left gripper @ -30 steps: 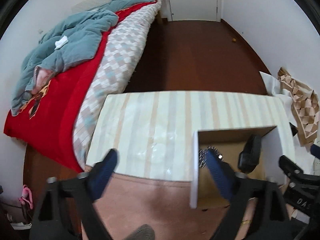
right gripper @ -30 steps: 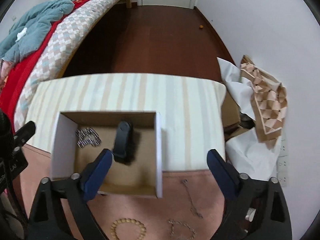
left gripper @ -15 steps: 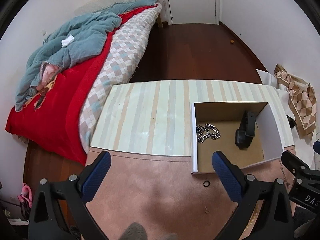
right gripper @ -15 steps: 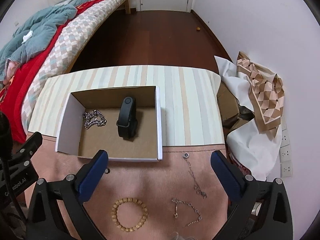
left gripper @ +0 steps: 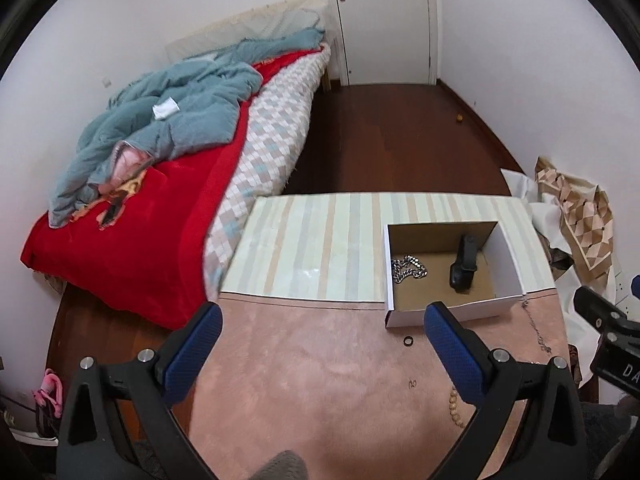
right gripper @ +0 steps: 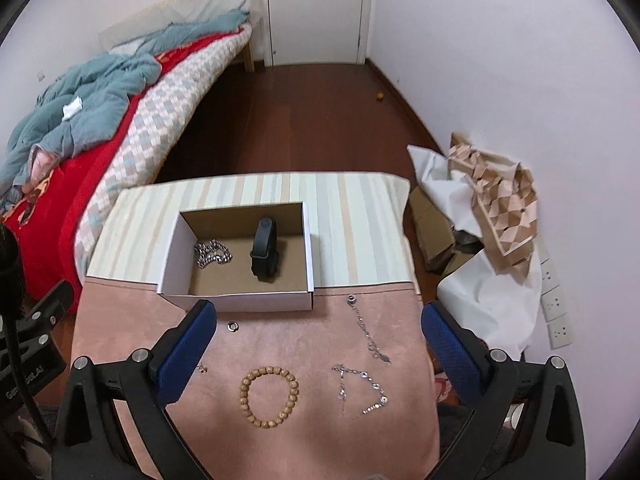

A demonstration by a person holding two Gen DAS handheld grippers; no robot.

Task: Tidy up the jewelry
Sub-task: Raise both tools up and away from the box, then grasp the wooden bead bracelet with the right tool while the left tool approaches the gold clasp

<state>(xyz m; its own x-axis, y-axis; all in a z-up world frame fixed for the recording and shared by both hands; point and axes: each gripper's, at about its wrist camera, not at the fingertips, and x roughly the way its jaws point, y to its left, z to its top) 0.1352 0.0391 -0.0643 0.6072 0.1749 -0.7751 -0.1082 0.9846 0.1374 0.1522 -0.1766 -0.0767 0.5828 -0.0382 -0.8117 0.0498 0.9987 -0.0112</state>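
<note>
Right gripper [right gripper: 318, 344]: jaws spread wide, nothing held, poised above pink suede-like mat [right gripper: 304, 432]. Left gripper [left gripper: 322, 344]: jaws likewise wide apart, empty, over bare mat at 9 o'clock of the box.

Nearest, on mat: wooden bead bracelet [right gripper: 269, 396], lying flat as a closed ring, between the right gripper's fingers at 6 o'clock of the box. Just beside, at 3 o'clock of it: thin silver chain with cross pendant [right gripper: 362, 390], spread in a triangle. Beyond that, toward 1 o'clock: second fine chain [right gripper: 366, 330], stretched in a line, small ring end near the box corner. Small dark ring [right gripper: 233, 325] close to the box front wall; tiny earring-like piece [right gripper: 201, 369] beside the right gripper's left finger, too small to identify.

Middle: open white cardboard box [right gripper: 240, 303], straddling mat edge and striped tabletop [right gripper: 352, 216]. Inside: heavy silver link chain [right gripper: 212, 254] at 9 o'clock, black fitness band [right gripper: 265, 248] on edge near centre.

Judged step: next pickup, bead bracelet likeliest. Best taken by one side of the ring, descent vertical, one finger inside the loop, one outside; chains better pinched where links bunch.

Clearances: box floor free at 3 o'clock of the band. Table edge close at 3 o'clock; bed [left gripper: 132, 248] at 9 o'clock. Open mat between grippers.
</note>
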